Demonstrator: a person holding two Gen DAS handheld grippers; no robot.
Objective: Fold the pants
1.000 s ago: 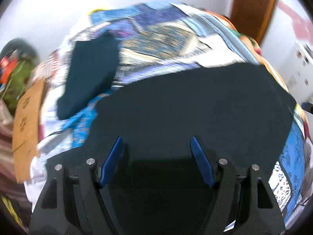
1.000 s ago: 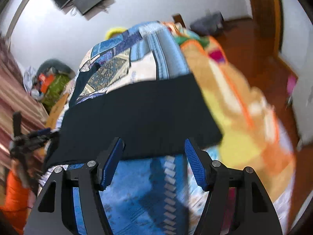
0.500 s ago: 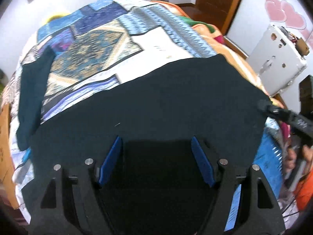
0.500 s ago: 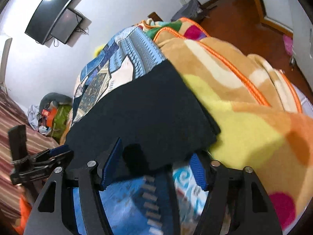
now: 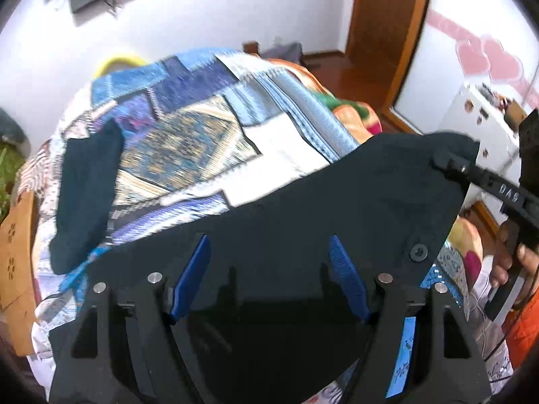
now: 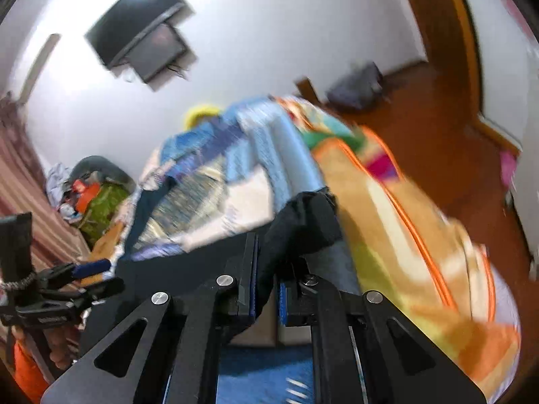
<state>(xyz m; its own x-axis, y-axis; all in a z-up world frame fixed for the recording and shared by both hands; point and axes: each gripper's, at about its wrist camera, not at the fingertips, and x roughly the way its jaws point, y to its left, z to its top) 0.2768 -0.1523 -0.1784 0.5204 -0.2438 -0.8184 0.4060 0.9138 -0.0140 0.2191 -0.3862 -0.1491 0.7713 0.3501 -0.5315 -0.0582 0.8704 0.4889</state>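
Pants point(image 5: 303, 208) — one dark pair: right tool point(image 6: 266, 289) clamps a corner, left tool point(image 5: 269, 279) gapes empty above.

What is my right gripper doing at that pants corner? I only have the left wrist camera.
Observer: The right gripper is shut on the dark pants, with cloth squeezed between its blue pads.
Operator: How much cloth has it caught?
Observer: A thick bunch. It sticks out past the fingertips, so the grip is on a gathered fold, not on a thin edge.
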